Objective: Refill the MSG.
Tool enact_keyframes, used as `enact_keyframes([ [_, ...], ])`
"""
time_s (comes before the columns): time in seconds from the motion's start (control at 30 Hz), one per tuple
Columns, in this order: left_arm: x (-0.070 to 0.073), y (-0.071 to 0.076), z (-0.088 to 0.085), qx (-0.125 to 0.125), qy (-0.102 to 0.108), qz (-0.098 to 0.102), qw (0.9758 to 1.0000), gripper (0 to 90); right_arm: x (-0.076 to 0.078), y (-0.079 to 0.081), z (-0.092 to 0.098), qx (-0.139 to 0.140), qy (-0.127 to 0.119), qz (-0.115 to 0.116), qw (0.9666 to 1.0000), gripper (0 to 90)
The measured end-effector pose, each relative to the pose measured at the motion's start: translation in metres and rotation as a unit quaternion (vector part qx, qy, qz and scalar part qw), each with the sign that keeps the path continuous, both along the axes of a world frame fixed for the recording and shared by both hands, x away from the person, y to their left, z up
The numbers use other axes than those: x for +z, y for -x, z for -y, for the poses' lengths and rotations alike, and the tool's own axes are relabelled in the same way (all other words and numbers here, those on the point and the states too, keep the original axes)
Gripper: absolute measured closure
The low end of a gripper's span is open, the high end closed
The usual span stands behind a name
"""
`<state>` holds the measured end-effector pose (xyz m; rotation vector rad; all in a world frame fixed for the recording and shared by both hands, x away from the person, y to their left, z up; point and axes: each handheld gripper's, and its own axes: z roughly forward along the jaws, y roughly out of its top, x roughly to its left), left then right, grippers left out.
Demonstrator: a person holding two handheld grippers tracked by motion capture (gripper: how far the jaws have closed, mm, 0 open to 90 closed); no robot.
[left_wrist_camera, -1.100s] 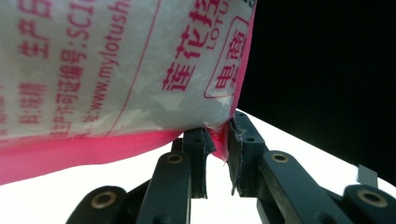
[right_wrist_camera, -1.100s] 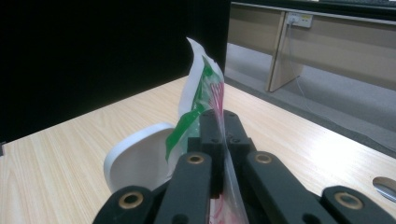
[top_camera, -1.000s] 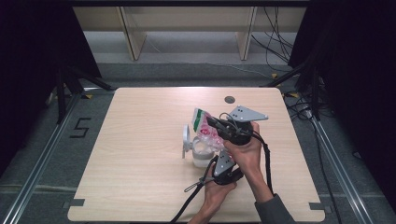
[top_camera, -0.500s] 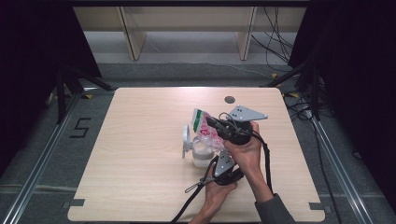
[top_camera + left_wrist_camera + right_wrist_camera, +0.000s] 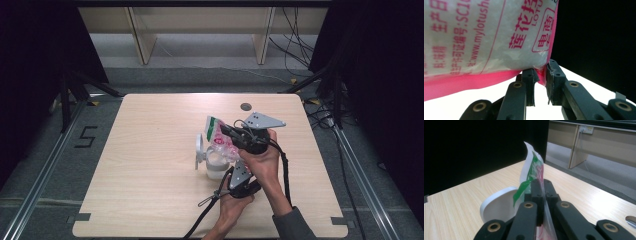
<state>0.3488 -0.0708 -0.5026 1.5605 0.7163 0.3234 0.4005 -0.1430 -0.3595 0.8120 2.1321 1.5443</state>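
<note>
A clear plastic bag (image 5: 218, 134) printed in pink and green hangs over a white jar (image 5: 216, 167) whose flip lid (image 5: 200, 149) stands open at its left. My right gripper (image 5: 226, 131) comes in from the right and is shut on the bag's upper edge (image 5: 531, 167); its jaws (image 5: 541, 183) are pressed together on the film, with the white lid (image 5: 499, 206) below. From below, my left gripper (image 5: 233, 161) pinches the bag's pink bottom corner. In the left gripper view that corner sits between the jaw tips (image 5: 541, 71) beneath the bag (image 5: 486, 37).
The jar stands near the middle of a light wooden table (image 5: 150, 180). A small dark round disc (image 5: 245, 106) lies near the far edge. Cables trail from both grippers toward the near edge. Black tripod legs stand on the floor at both sides.
</note>
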Motion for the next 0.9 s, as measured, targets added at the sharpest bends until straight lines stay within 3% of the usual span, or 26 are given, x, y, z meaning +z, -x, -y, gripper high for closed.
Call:
enact_keyframes([
  [0.1,-0.0003,-0.0007,0.0010,-0.002,0.008,0.001,1.0000,77.9,0.0000,-0.0003,0.0001,-0.001,-0.002,-0.002,1.0000,90.0],
  [0.17,0.0004,0.0005,-0.0001,-0.001,-0.002,0.002,1.0000,77.9,0.0003,0.0000,0.0000,-0.001,0.001,-0.001,1.0000,90.0],
  [0.2,-0.0005,-0.0004,0.0008,-0.002,0.006,0.005,1.0000,77.9,0.0005,0.0000,0.0001,-0.002,-0.002,-0.002,1.0000,90.0],
  [0.23,0.0002,0.0004,0.0001,0.000,-0.002,-0.002,1.0000,77.9,0.0004,-0.0001,0.0002,-0.002,-0.001,-0.002,1.0000,90.0],
  [0.47,0.0002,0.0004,0.0004,-0.001,0.001,-0.001,1.0000,77.9,0.0000,-0.0001,0.0003,-0.004,0.002,-0.002,1.0000,90.0],
  [0.5,0.0001,0.0005,0.0003,-0.004,0.004,0.003,1.0000,77.9,0.0001,0.0000,0.0004,-0.007,0.005,0.007,0.9999,90.0],
  [0.73,0.0005,0.0007,0.0001,-0.002,0.002,0.002,1.0000,77.9,0.0001,0.0001,-0.0007,0.000,0.001,-0.002,1.0000,90.0],
  [0.8,0.0006,0.0005,0.0002,-0.002,0.001,-0.003,1.0000,77.9,-0.0001,-0.0013,0.0008,-0.005,0.005,0.011,0.9999,90.0],
  [0.83,0.0001,0.0001,0.0009,-0.003,0.006,0.001,1.0000,77.9,-0.0007,-0.0008,-0.0004,0.002,-0.002,-0.003,1.0000,90.0],
  [0.9,0.0004,0.0005,0.0007,-0.005,0.005,0.003,1.0000,77.9,-0.0003,-0.0011,0.0000,0.000,0.001,0.004,1.0000,90.0],
])
